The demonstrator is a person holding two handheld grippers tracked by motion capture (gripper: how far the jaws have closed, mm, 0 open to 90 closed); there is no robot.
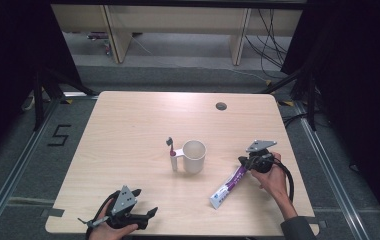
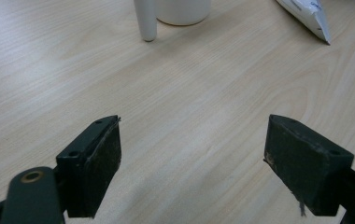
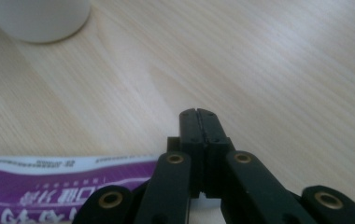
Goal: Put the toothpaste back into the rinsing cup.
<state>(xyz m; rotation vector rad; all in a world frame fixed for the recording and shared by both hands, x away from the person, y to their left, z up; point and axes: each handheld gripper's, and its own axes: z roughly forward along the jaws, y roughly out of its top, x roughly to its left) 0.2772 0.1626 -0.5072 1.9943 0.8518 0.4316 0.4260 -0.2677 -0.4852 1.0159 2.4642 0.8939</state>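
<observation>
Right gripper clamped on toothpaste tube, near table's right edge.
Purple label's print unreadable; left gripper jaws apart.

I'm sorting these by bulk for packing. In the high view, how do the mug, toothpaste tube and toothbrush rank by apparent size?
1. toothpaste tube, longest, though nearer the camera
2. mug, bulkier, so the top two are close
3. toothbrush, clearly slimmest

A black "5" is marked on the floor left of the table.
</observation>
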